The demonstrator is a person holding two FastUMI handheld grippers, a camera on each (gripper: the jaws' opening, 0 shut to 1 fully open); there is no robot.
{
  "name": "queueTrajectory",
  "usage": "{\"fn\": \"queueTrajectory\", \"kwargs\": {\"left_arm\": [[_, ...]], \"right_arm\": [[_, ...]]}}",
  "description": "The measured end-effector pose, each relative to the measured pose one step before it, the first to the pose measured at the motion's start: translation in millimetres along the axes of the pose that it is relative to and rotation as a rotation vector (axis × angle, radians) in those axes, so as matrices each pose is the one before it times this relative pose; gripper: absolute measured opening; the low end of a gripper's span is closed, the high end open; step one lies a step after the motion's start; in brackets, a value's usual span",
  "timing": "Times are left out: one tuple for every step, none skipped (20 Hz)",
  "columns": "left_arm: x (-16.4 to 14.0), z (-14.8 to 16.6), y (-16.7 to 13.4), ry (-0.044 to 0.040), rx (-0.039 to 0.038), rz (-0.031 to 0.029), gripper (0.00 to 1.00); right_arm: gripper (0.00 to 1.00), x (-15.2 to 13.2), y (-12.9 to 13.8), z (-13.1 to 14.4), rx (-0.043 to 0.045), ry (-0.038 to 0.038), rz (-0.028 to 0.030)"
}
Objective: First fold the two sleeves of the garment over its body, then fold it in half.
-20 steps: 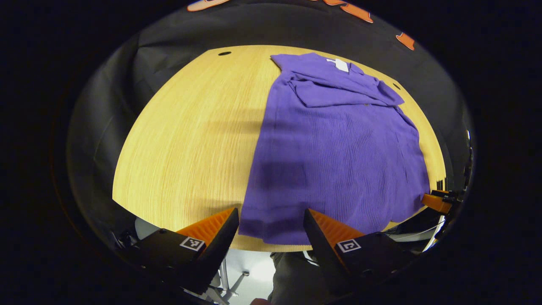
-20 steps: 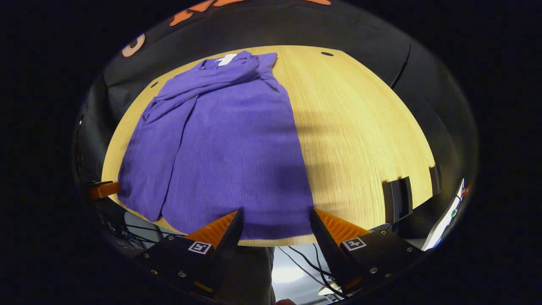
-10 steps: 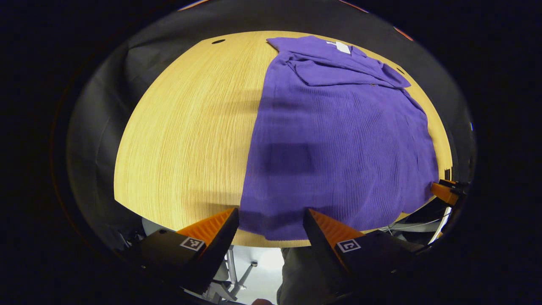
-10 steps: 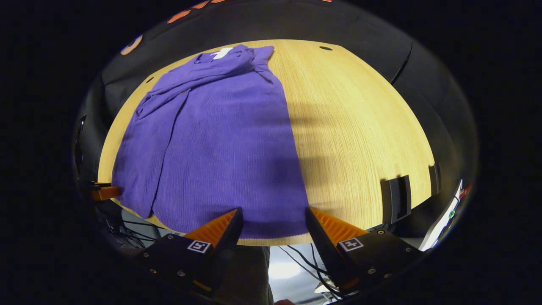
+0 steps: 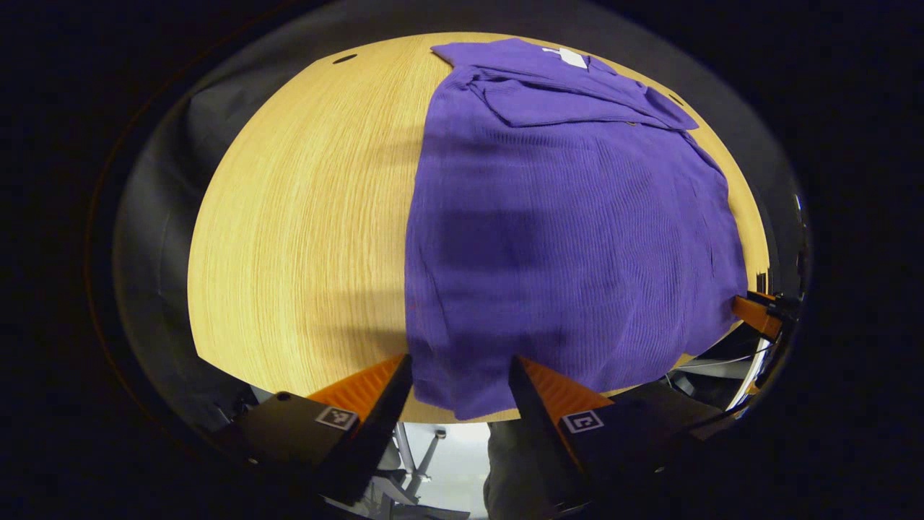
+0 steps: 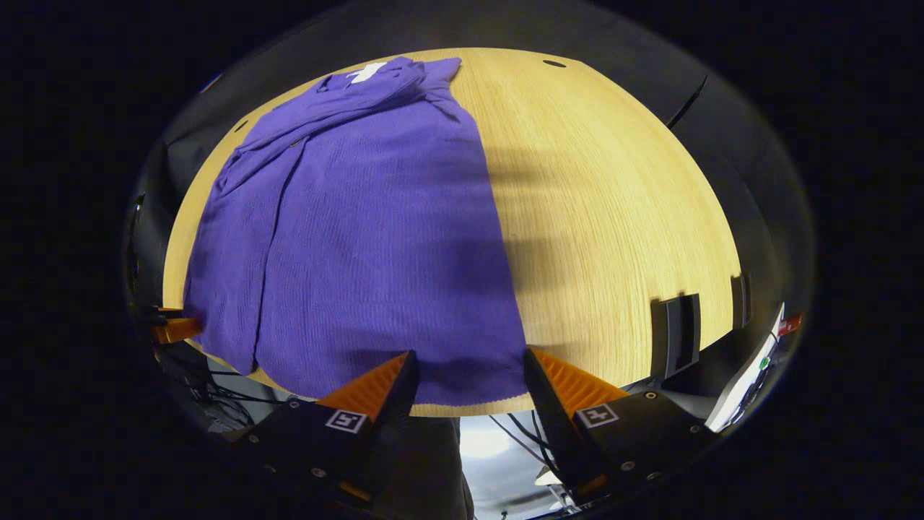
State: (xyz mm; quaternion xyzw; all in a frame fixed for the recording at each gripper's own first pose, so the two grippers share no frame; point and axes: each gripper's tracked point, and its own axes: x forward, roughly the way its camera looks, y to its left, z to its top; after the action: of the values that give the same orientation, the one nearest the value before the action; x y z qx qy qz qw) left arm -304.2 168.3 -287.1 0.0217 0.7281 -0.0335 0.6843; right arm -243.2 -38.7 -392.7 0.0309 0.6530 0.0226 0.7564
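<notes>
Both cameras have come lower and closer over the last second: the garment (image 5: 570,231) now fills more of each view, its near hem sits right between the fingers, and the wall's upper part has slid out of the top of the pictures. The left gripper (image 5: 460,372) has its fingers spread apart with the hem's left corner lying between them, not pinched; the right gripper (image 6: 469,368) is likewise released, its fingers straddling the hem's right corner just above the table (image 6: 613,217) edge. There is one garment, purple, lying flat on the one wooden table with its collar at the far end and its hem at the near edge. Two sleeves are folded across the body: one (image 5: 570,108) lies over the chest near the collar, the other (image 6: 231,260) runs down the side toward the hem. One white tag (image 5: 572,58) shows at the collar. Two dark slotted blocks (image 6: 677,334) stand at the table's right near edge in the right gripper view. Two small holes (image 6: 554,63) mark the table's far side. In each view the other gripper's tip peeks in at the garment's far corner, so two grippers in all.
</notes>
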Motion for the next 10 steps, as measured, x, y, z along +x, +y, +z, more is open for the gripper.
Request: {"fn": "queueTrajectory", "kwargs": {"left_arm": [[-1.68, -0.39, -3.19, 0.01421, -0.01157, -0.00459, 0.82], [1.63, -0.82, -3.71, 0.01435, -0.01971, -0.0016, 0.72], [0.13, -0.16, -5.04, 0.01435, -0.01276, -0.00899, 0.65], [-0.49, 0.94, -5.17, 0.0033, -0.00245, -0.01589, 0.51], [1.25, 1.02, -3.65, 0.00922, 0.00113, -0.02035, 0.4], [-0.44, 0.22, -1.37, 0.01313, 0.00641, -0.01583, 0.18], [0.38, -0.36, 0.7, 0.014, -0.00119, -0.01829, 0.14], [0.08, -0.39, 0.09, 0.01947, -0.022, -0.01523, 0.11], [0.95, -1.04, -2.33, 0.02276, -0.02487, -0.02098, 0.09], [-1.58, 1.55, -0.85, 0.01113, -0.02344, -0.01277, 0.07]], "right_arm": [[0.8, -0.57, 4.48, 2.33, -0.0128, -0.00225, 0.00696], [0.73, 0.62, 2.76, 0.43, -0.01358, -0.00165, 0.00582], [0.55, 0.23, 4.16, 1.64, -0.0087, 0.00039, 0.01211], [0.47, -0.22, 3.31, 0.04, -0.00521, 0.00152, 0.01704], [0.3, 0.04, 1.44, 2.23, 0.01315, -0.00289, 0.01428], [0.23, 0.9, 1.25, 0.36, 0.03112, 0.00435, 0.0158], [0.11, 0.06, 1.51, 1.64, 0.03251, 0.00762, 0.02385], [0.09, 0.13, 1.6, 1.87, 0.03166, 0.00997, 0.03079], [0.06, -0.31, 1.78, 0.26, 0.03384, 0.01405, 0.03198], [0.06, -0.23, 3.3, -1.05, 0.02617, 0.01563, 0.03843]]}}
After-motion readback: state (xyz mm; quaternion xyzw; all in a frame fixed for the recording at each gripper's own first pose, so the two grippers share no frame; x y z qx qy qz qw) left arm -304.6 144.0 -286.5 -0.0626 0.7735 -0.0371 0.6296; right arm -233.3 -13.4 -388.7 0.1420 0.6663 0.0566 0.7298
